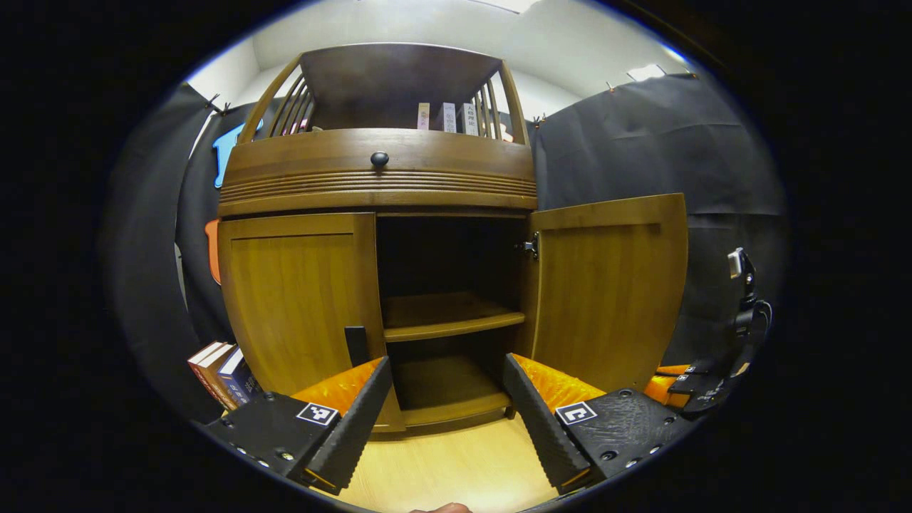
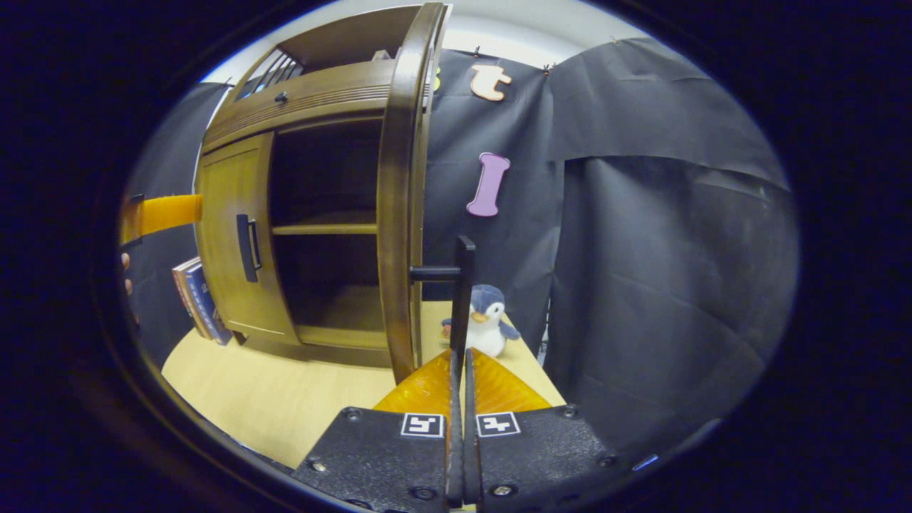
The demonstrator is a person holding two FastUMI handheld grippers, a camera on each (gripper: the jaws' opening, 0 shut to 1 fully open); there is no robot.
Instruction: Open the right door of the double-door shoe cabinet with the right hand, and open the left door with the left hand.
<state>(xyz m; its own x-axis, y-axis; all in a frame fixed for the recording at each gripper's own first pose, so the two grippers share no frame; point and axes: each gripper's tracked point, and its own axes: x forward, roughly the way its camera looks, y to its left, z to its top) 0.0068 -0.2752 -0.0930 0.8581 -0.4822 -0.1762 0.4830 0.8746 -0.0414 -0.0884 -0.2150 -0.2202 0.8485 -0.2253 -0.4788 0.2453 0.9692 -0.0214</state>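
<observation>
The wooden shoe cabinet faces me in the left gripper view. Its left door is closed, with a dark handle near its inner edge. Just before and below that handle my left gripper stands open, holding nothing. The right door is swung wide open, baring two shelves. In the right gripper view this door appears edge-on, and my right gripper is shut on its black handle. The left gripper's finger and a hand reach toward the left door.
Books lean against the cabinet's left side on the wooden tabletop. A penguin plush sits behind the open door near the black cloth wall. More books stand on the cabinet's top shelf, above a drawer knob.
</observation>
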